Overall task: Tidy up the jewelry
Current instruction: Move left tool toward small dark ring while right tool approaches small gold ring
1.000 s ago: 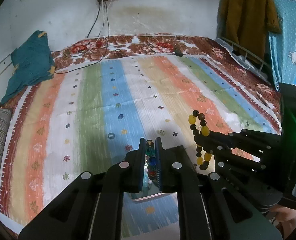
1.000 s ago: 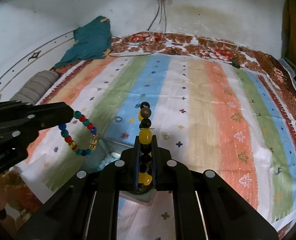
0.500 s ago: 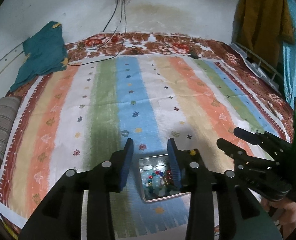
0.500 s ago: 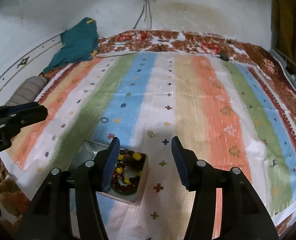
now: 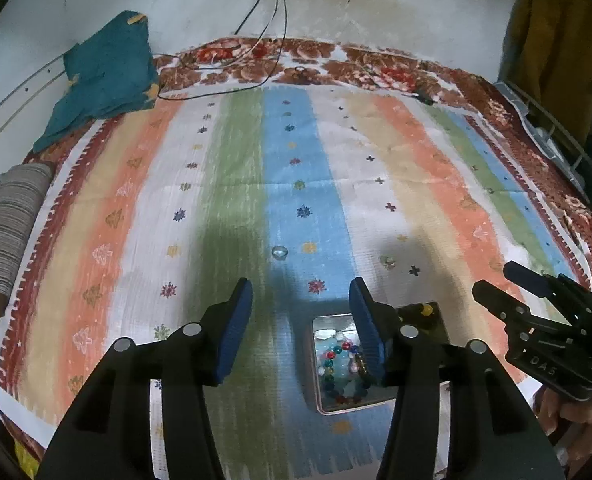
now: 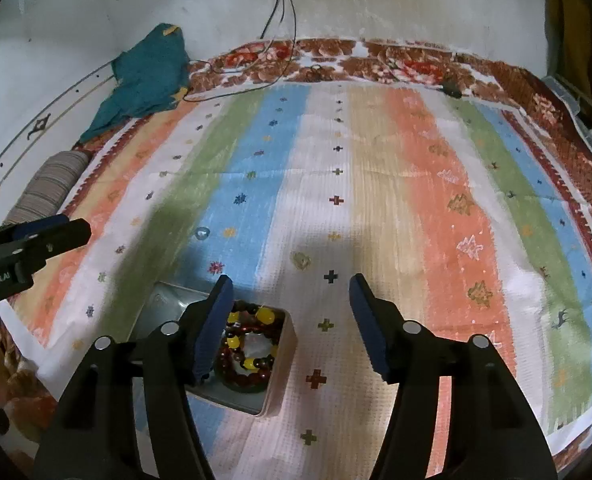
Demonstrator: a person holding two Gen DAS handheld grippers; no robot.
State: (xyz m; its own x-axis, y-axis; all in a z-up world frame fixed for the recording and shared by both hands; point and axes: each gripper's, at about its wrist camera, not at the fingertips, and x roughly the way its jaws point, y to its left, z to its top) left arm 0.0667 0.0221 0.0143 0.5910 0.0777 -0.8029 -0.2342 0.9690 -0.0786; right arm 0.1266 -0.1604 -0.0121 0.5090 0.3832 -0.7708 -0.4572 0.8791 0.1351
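Our left tool (image 5: pixel 300 303) and right tool (image 6: pixel 291 300) both hang with fingers spread wide, holding nothing. On the striped bedspread (image 6: pixel 375 184) sits a small tin (image 6: pixel 284 364): the yellow-and-brown bead bracelet (image 6: pixel 248 344) lies in it, beside the multicoloured bead bracelet (image 5: pixel 337 364). A small ring (image 5: pixel 280 252) lies apart on the bedspread.

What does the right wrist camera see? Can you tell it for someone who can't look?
The right gripper is open and empty above a striped bedspread. Just left of it, a small tin holds a yellow and dark red bead bracelet. The left gripper pokes in from the left edge, and a small ring lies on the bedspread farther back.
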